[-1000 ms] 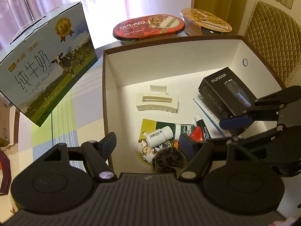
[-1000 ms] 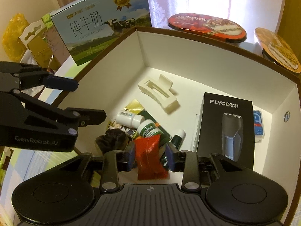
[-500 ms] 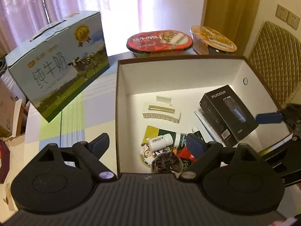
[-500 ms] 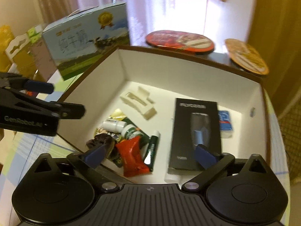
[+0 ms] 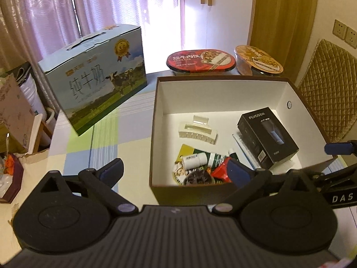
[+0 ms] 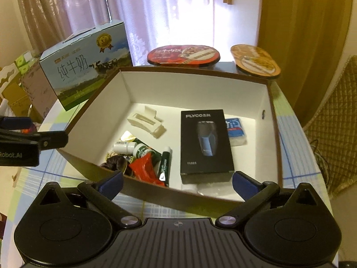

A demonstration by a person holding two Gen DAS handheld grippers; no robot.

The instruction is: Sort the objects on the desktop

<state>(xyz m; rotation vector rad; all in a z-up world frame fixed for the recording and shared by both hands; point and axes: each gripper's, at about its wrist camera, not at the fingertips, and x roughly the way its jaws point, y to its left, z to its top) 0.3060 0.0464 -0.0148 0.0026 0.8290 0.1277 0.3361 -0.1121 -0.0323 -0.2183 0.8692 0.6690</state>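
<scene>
Red packet [image 6: 142,167] lies crumpled inside brown box [image 6: 196,73].

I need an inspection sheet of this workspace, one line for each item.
Surface: checked tablecloth, bare beside the box.
Job's things: open box holds black shaver carton, white hair clip, red packet, small bottles, blue pack.
Clutter: milk carton, two meal tubs behind the box.
Grippers: left gripper open, empty; right gripper open, empty.
Cables: nothing seen.
Surroundings: curtains, quilted chair.
</scene>
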